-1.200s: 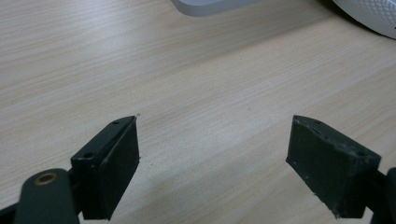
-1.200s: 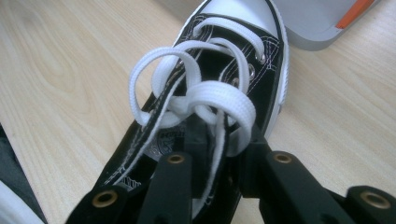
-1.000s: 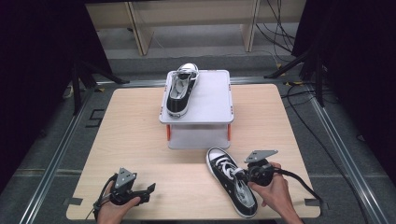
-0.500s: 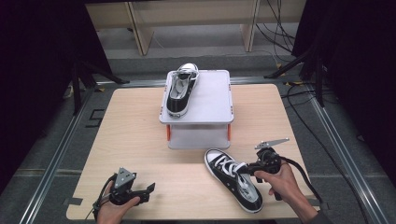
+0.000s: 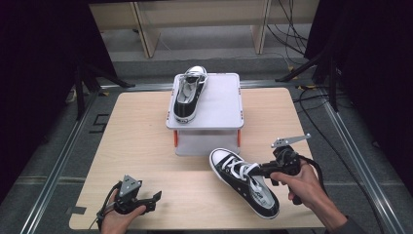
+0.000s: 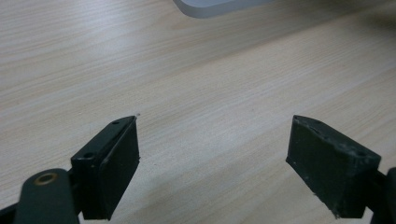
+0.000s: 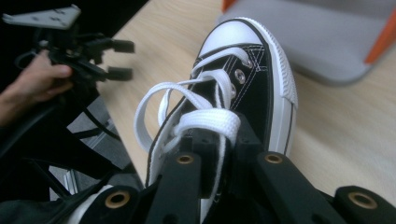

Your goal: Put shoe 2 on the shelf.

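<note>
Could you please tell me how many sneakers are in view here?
2: one sneaker on the grey stand; the other sneaker near the table's front edge, gripped by the right gripper.

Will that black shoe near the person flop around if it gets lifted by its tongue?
Probably a bit. The right gripper pinches the shoe at its soft tongue and laces, so the canvas upper may bend while heel or toe dangles. The rubber sole and white toe cap look stiff, so it should keep its shape. It seems light.

Left claw [image 5: 155, 198] low, jaws wide apart, right claw [image 5: 254, 170] clamped closed, wrist raised.
</note>
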`<action>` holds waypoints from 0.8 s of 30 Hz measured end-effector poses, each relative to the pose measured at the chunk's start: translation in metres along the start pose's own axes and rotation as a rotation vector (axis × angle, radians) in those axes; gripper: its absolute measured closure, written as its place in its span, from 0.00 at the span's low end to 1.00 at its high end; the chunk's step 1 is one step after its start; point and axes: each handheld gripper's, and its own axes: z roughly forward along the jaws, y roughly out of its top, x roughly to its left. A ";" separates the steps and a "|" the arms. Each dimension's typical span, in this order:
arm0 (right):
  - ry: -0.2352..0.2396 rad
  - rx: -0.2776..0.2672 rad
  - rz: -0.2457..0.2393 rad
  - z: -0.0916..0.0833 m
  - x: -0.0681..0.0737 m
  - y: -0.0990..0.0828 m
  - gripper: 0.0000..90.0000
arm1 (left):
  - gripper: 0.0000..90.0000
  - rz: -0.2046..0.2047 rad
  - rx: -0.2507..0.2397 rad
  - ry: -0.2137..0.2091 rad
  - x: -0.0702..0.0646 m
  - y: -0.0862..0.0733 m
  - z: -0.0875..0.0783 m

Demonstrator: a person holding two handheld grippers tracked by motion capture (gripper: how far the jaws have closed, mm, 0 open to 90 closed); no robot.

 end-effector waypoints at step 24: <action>-0.060 -0.137 -0.120 -0.056 0.043 0.110 0.94 | 0.18 -0.005 -0.008 0.002 0.002 0.000 -0.001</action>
